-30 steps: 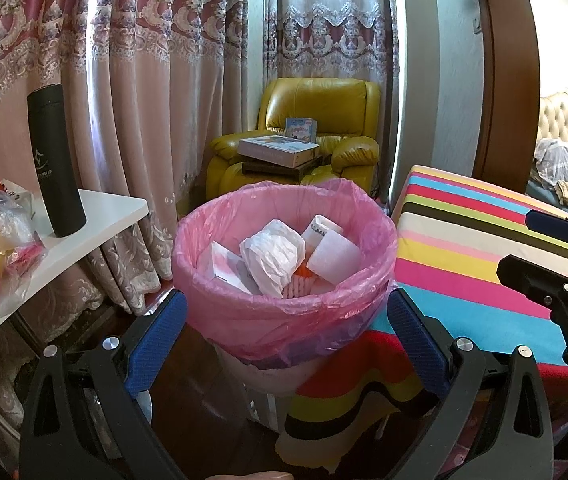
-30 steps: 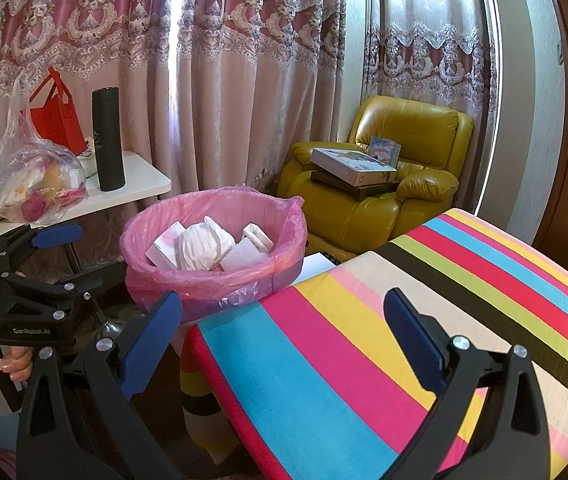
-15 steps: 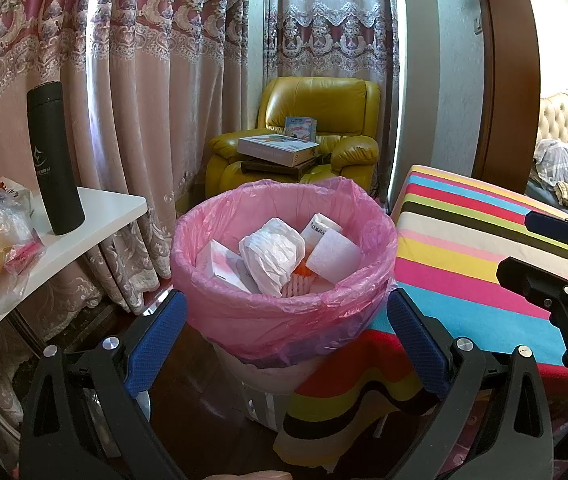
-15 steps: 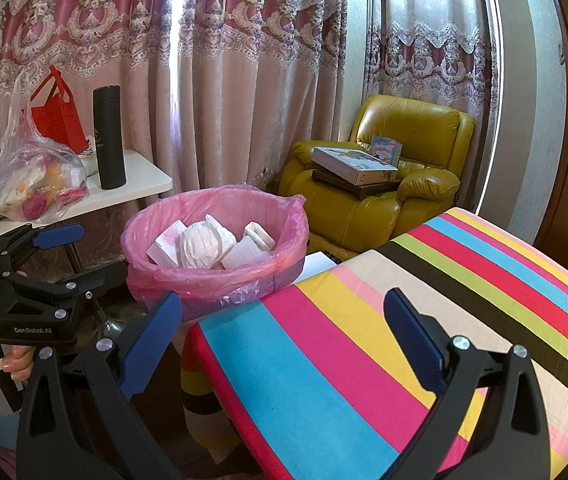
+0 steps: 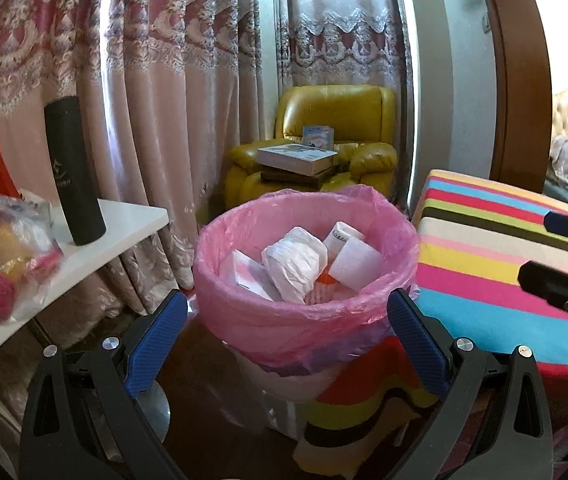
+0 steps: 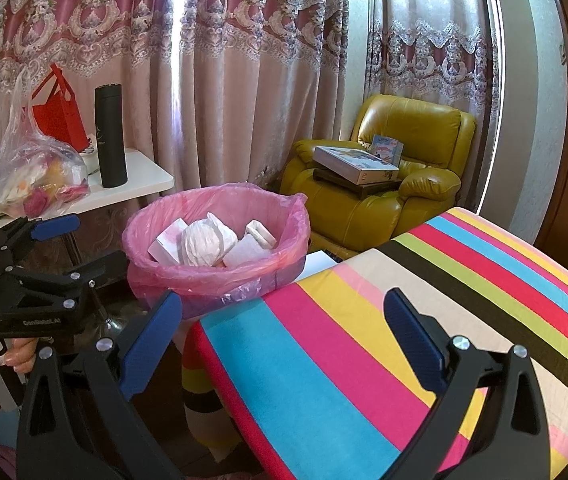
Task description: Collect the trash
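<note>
A black flask stands upright on a white side table, near a clear plastic bag of colourful items and a red paper bag. Behind them hang patterned pink curtains. A yellow leather armchair (in the corner) holds stacked boxes. A striped cloth covers the near surface.

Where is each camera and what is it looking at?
Left wrist: sits on the left tongs, open, facing the pink-lined trash bin; the right tongs' tips show at its right edge.
Right wrist: sits on the right tongs, open, over the striped cloth; the left tongs and the person's hand show on its left.
Both see: bin, yellow armchair, black flask.
</note>
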A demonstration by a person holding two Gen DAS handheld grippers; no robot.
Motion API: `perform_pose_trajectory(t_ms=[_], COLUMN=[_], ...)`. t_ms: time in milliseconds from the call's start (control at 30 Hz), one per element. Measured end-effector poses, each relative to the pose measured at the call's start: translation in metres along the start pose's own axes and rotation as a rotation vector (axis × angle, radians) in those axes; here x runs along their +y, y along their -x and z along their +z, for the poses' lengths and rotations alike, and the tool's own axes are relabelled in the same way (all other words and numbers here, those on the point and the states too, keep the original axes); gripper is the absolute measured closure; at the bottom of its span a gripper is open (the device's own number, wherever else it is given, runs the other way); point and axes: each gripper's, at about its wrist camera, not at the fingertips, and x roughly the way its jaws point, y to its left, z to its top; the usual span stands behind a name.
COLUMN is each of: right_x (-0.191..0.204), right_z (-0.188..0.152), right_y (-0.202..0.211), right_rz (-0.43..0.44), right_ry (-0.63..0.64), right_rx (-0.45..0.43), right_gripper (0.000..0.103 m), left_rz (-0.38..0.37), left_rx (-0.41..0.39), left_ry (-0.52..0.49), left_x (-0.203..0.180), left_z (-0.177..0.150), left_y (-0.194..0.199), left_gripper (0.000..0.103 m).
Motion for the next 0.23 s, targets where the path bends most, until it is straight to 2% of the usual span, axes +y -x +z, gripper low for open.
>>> perform_pose_trajectory(t_ms=[133,233], right_x=[-0.008,-0.027], right_z=[0.000,0.003], right_y=[0.009,0.026], right_rz=[-0.020,-0.065], right_ry=[-0.013,-0.047], right_rx=[-0.022,-0.051], right_gripper=[0.005,0.005], left_rz=[-0.050,-0.070], left_rx=[0.056,0.068], left_ry=[0.013,-0.012], left_x=[-0.003,-0.023], left_z=[0.008,0.021], left_y=[-0.006,-0.007], left_gripper=[0.007,0.007])
